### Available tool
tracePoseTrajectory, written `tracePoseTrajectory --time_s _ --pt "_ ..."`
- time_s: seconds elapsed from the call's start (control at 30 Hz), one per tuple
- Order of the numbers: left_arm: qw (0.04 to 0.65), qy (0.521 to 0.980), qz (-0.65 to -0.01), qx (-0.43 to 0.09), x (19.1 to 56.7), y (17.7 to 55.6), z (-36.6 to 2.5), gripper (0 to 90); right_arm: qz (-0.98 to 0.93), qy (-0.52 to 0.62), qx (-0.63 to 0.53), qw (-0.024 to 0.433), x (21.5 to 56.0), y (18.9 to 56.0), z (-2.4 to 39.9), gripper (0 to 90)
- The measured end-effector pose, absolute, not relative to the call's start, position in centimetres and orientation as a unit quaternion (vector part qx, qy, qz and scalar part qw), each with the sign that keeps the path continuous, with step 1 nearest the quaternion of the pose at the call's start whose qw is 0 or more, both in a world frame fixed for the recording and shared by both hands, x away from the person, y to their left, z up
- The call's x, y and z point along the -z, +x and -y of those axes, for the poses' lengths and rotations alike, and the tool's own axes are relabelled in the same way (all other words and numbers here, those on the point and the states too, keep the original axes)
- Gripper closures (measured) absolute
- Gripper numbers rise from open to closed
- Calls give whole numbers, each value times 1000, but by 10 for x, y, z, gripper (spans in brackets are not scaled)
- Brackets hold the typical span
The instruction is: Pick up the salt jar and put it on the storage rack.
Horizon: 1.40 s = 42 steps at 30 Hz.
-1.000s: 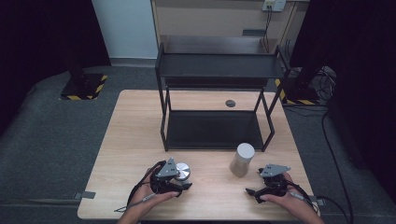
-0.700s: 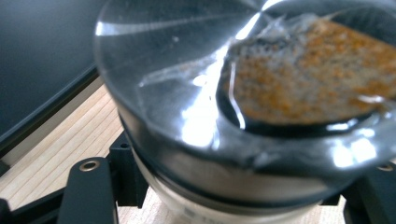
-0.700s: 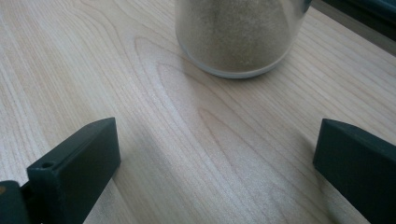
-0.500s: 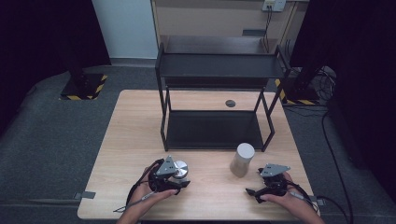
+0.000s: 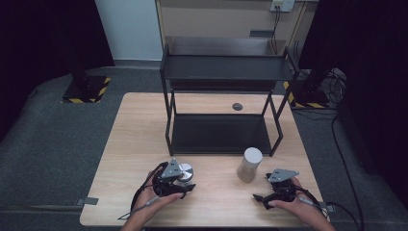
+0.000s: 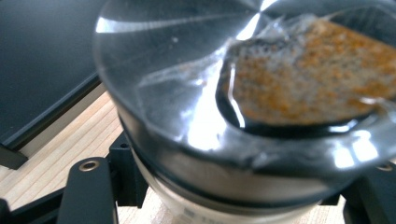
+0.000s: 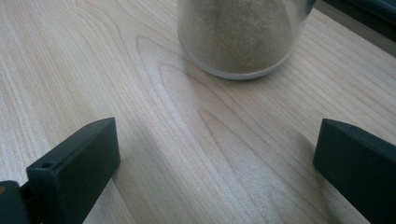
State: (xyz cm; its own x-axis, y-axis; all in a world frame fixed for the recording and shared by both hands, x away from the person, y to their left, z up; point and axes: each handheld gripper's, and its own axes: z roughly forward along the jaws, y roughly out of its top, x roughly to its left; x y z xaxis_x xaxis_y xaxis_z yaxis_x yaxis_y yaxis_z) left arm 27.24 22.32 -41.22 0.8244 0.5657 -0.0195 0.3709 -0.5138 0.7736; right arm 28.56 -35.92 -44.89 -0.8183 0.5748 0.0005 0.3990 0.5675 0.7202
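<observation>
High view: a wooden table (image 5: 144,125) carries a black two-tier rack (image 5: 223,77) at its far half. Near the front edge, the left gripper (image 5: 185,184) sits in the person's left hand (image 5: 156,199), with a shiny-lidded jar (image 5: 184,170) between its jaws. To the right stands a second jar (image 5: 249,164) with a white lid, upright, just in front of the rack's right front leg. The right gripper (image 5: 260,197) rests in the right hand (image 5: 293,204) near the table's front right corner, close to that jar but apart from it, jaws pointing left.

Left gripper view: the jar (image 6: 243,107) sits very close to the lens, its reflective metal lid tilted toward the camera, with orange-brown grains visible behind the glass. The black jaws flank it low on both sides and pinch its body; the rack's lower shelf (image 6: 42,70) lies at upper left.

Right gripper view: the jaws stand spread wide over bare table (image 7: 140,93), nothing between them. The second jar (image 7: 240,35), filled with pale beige powder, stands ahead of the right gripper (image 7: 212,154), untouched.
</observation>
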Motion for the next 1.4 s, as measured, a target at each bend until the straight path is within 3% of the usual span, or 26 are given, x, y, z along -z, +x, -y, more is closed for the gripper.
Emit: tracePoseTrajectory --time_s 1.03,1.4 --pt "410 851 -303 -127 389 267 -201 298 -878 275 -374 117 449 286 360 16" --pt "416 853 -287 -129 364 289 -203 298 -878 275 -374 117 449 286 360 15"
